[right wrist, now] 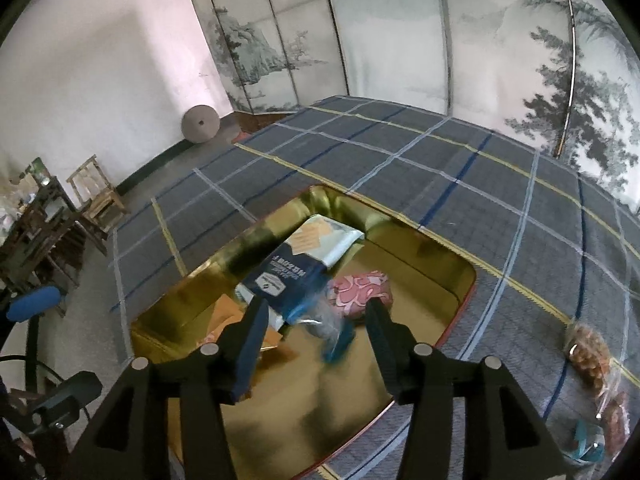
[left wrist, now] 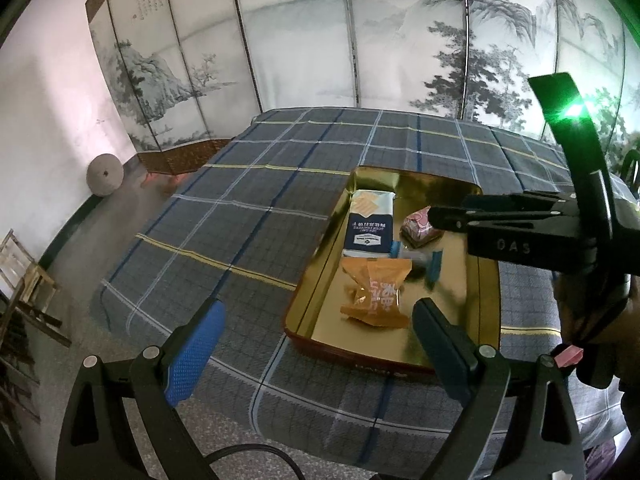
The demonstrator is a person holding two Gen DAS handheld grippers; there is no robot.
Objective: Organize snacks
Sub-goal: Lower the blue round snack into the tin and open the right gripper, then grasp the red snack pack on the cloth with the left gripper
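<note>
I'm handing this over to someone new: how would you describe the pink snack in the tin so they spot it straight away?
On the blue checked tablecloth sits a gold-lined tin holding several snacks. The pink packet lies toward the tin's right side, beside the navy-and-white cracker pack. It is the only pink one, a small plump parcel with a pale swirly pattern, unlike the flat orange packet nearer the front.

Left tongs (left wrist: pixel 320 344): black angular frame, 2 fingers (left wrist: pixel 196 352) padded in blue textured rubber, round silver pivot screws, black cable beneath. Right tongs (right wrist: pixel 316 344): same black frame, silver screws, blue pads, white "DAS" lettering on side.
</note>
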